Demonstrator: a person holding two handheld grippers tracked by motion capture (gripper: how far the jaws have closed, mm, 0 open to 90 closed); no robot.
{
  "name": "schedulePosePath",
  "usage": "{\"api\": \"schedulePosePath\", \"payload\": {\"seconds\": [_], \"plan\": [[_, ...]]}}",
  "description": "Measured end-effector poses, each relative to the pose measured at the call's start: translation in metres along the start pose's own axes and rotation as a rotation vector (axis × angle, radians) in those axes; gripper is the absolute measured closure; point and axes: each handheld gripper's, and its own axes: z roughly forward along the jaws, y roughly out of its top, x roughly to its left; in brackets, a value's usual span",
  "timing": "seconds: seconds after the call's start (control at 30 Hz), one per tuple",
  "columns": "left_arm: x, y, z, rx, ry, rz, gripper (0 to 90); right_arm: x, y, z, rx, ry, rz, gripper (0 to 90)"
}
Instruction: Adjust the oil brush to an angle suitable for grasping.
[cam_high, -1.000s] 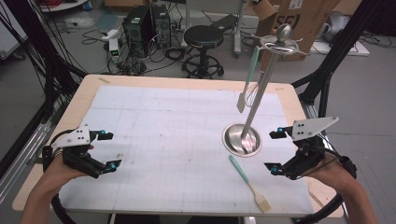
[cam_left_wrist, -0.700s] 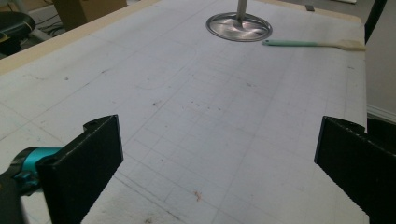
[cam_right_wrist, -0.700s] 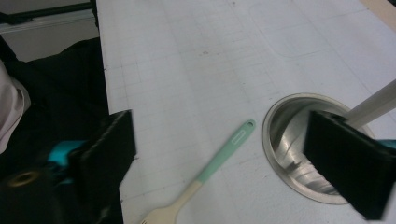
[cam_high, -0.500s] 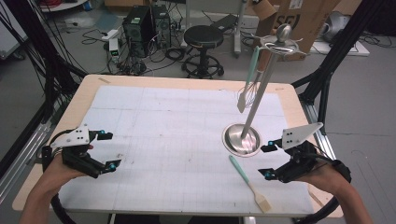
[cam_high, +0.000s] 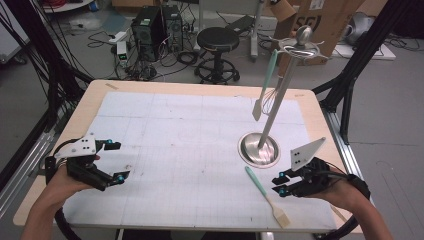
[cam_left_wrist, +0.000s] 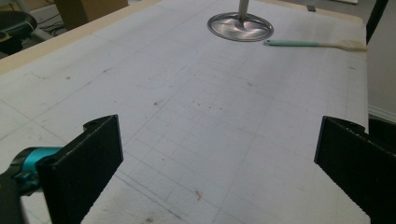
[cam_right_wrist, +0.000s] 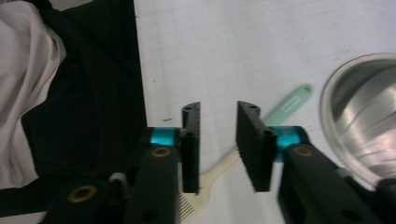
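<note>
A spatula with a mint-green handle and a pale head lies flat on the white grid mat, near the front right. My right gripper hovers low just right of it. In the right gripper view, the spatula runs slantwise under the jaws. The jaws of the right gripper have just been closing to a narrow gap, and their pads press on nothing. At the mat's left edge my left gripper stands wide open over bare mat, as the left gripper view shows.
A utensil stand with a round metal base and a tall slanted pole stands at the right, close behind the lying spatula. A second green spatula hangs from its top. A person's dark sleeve lies left of the right jaws.
My right gripper has sunk and moved left toward the lying spatula, and its jaws have drawn much closer together. The left gripper has stayed where it was.
</note>
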Motion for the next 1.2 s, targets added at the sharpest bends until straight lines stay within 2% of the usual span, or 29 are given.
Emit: {"api": "schedulePosePath", "payload": {"seconds": [0.17, 0.4, 0.8, 1.0, 1.2], "plan": [[0.000, -0.001, 0.001, 0.005, -0.004, -0.001, 1.7, 0.000, -0.003, 0.009, 0.026, 0.011, 0.004, 88.9], [0.000, 0.000, 0.001, 0.004, -0.003, 0.001, 1.7, 0.000, -0.006, 0.023, 0.050, 0.019, -0.011, 89.2], [-0.001, -0.001, 0.002, 0.005, -0.007, 0.001, 1.7, 0.002, -0.015, 0.052, 0.148, 0.053, -0.049, 89.3], [-0.001, -0.001, 0.002, 0.006, -0.007, -0.002, 1.7, 0.003, -0.016, 0.059, 0.192, 0.044, -0.057, 89.3], [0.000, -0.001, 0.002, 0.013, -0.006, 0.004, 1.7, 0.004, -0.022, 0.068, 0.206, 0.056, -0.051, 89.3]]}}
